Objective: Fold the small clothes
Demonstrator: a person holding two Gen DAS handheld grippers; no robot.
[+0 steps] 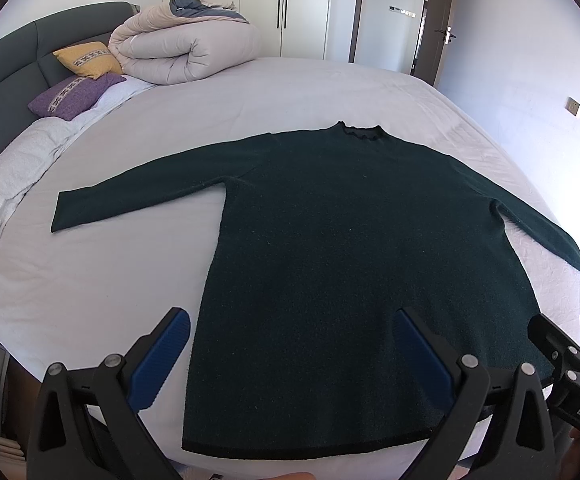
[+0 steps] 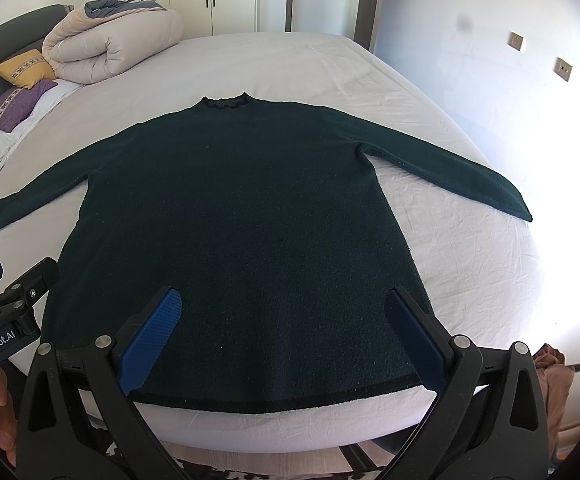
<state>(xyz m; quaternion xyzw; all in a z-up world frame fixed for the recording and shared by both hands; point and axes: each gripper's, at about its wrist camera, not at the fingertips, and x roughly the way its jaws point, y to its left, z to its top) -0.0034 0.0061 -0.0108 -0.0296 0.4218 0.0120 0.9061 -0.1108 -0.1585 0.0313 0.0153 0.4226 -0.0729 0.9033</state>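
Nearest of all are the two claws, held low over the near edge of the bed: the left gripper (image 1: 294,320) has its blue pads spread wide apart with nothing between them, one pad over bare sheet (image 1: 90,288) just left of the garment and the other over the cloth, and the right gripper (image 2: 284,300) stands the same way, jaws well apart and empty, both pads over the lower body of the garment. Neither seems to touch the fabric, though I cannot tell for sure. The dark green sweater (image 1: 330,240) lies flat on the white bed, hem nearest, collar (image 1: 360,132) at the far end. Going left to right: the left sleeve (image 1: 130,200) stretches out toward the pillows, the body fills the middle, and the right sleeve (image 2: 462,176) runs out toward the bright right side. Far off on the left sit a purple cushion (image 1: 70,96), a yellow cushion (image 1: 86,58) and a rolled duvet (image 1: 182,48). To my eye the garment is laid out and smoothed but no fold has been made, so this is the very start of folding. The next move probably calls for each claw to travel out to a sleeve or a hem corner, close on a single edge of cloth, and carry it inward over the body without dragging the rest askew.
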